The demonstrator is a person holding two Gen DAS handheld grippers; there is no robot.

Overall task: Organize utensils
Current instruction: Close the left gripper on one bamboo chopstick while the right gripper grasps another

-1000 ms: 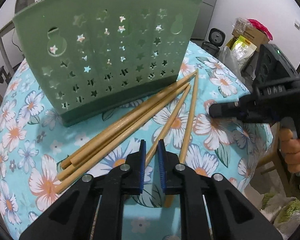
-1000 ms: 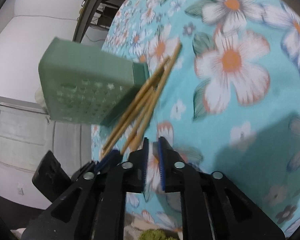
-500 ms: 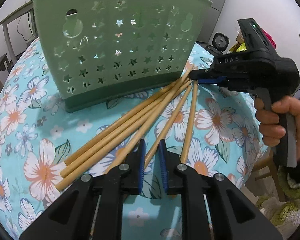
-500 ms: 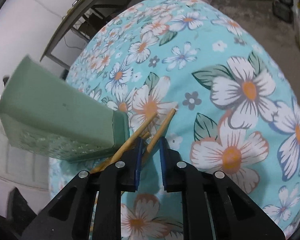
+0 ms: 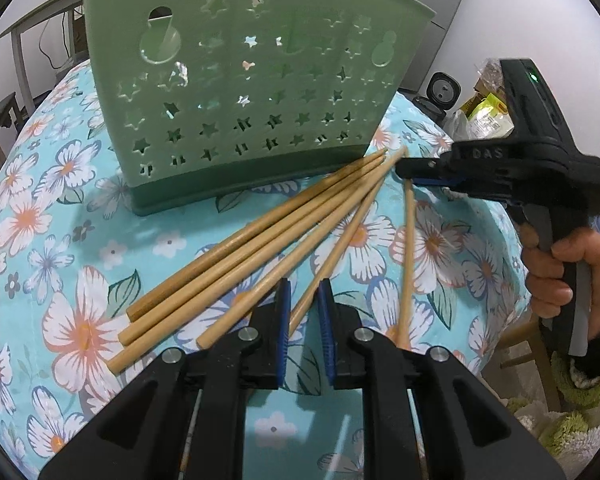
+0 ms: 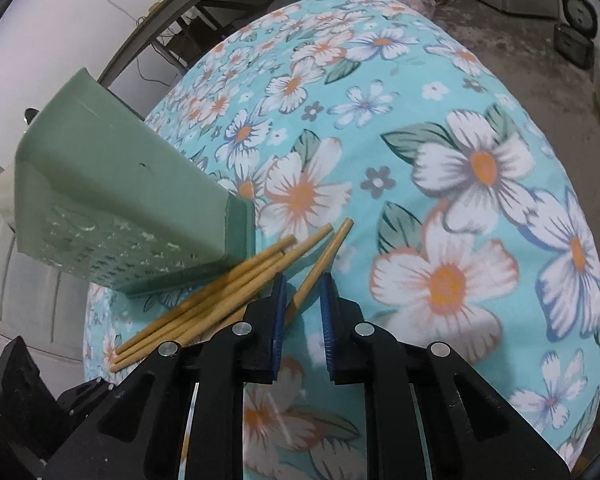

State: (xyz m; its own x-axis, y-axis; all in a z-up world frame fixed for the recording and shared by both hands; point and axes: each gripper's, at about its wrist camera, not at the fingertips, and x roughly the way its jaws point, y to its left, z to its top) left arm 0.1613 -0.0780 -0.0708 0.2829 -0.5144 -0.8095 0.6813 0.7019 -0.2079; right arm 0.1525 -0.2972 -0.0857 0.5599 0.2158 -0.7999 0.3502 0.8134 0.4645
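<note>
Since a second ago the right gripper (image 6: 303,312) has swung in to the pale wooden chopsticks' (image 5: 260,248) thin tips beside the green star-punched holder (image 5: 252,92); both grippers' jaws stand narrowly apart, the left gripper (image 5: 303,316) straddling one stick, clamping unclear.

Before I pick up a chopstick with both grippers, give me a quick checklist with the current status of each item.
1. Holder stands upright on the table: ok.
2. Left gripper has a chopstick between its jaws: ok.
3. Right gripper has a chopstick between its jaws: ok.
4. Both grippers straddle the same chopstick: cannot tell.
5. Jaws clamped on wood: not ok, gaps show.
6. Holder's top opening clear: cannot tell.
</note>
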